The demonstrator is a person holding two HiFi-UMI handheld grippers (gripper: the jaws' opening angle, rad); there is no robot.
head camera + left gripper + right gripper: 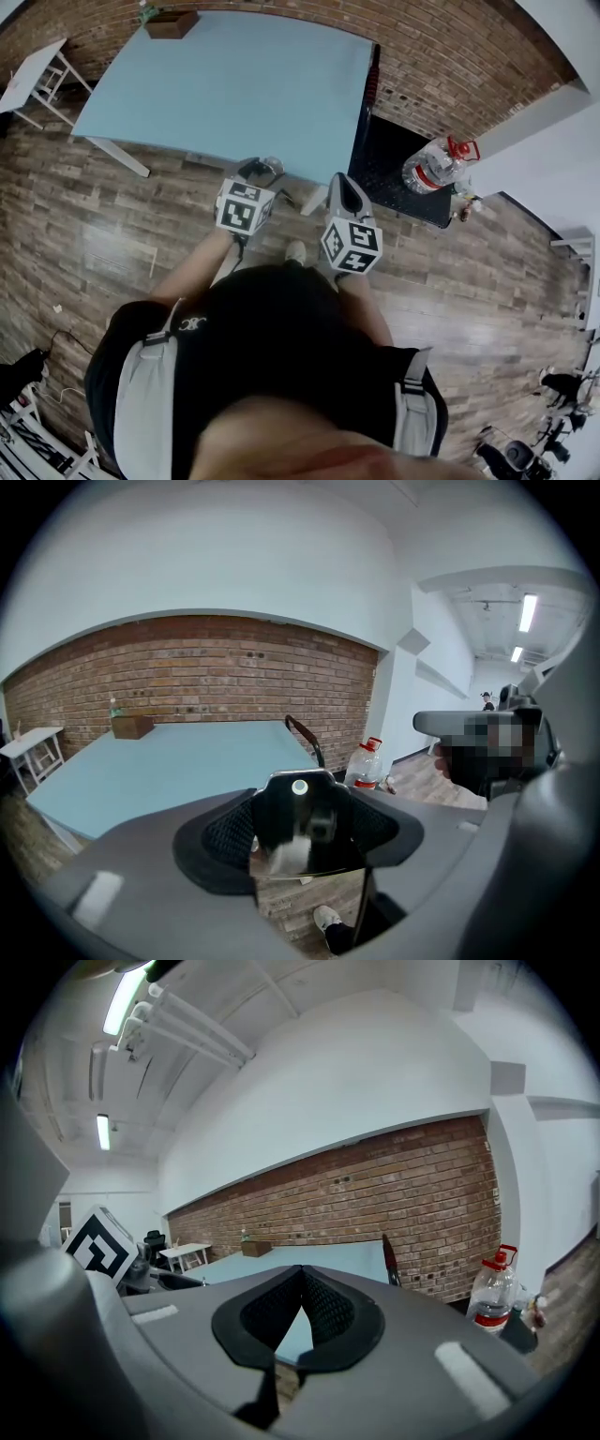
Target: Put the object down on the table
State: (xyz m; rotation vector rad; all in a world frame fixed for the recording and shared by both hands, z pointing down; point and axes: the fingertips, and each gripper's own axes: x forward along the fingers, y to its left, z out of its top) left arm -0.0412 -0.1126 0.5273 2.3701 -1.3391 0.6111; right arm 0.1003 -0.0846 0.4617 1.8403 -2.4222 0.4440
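My left gripper (259,172) is held in the air just short of the near edge of the light blue table (234,84). Between its dark pads hangs a flat, glossy black object (302,832) with a small pale round spot at its top, and the gripper (302,808) is shut on it with the jaws wide. The object (251,170) shows only as a dark shape past the marker cube in the head view. To the right, my right gripper (343,185) is also in front of the table's edge. Its pads (323,1312) meet at the tips, so this gripper (301,1271) is shut and empty.
A brown box (172,23) stands at the table's far corner by the brick wall. A large water bottle (436,167) sits on a low black surface (389,155) to the right of the table. A small white table (28,75) stands at the left.
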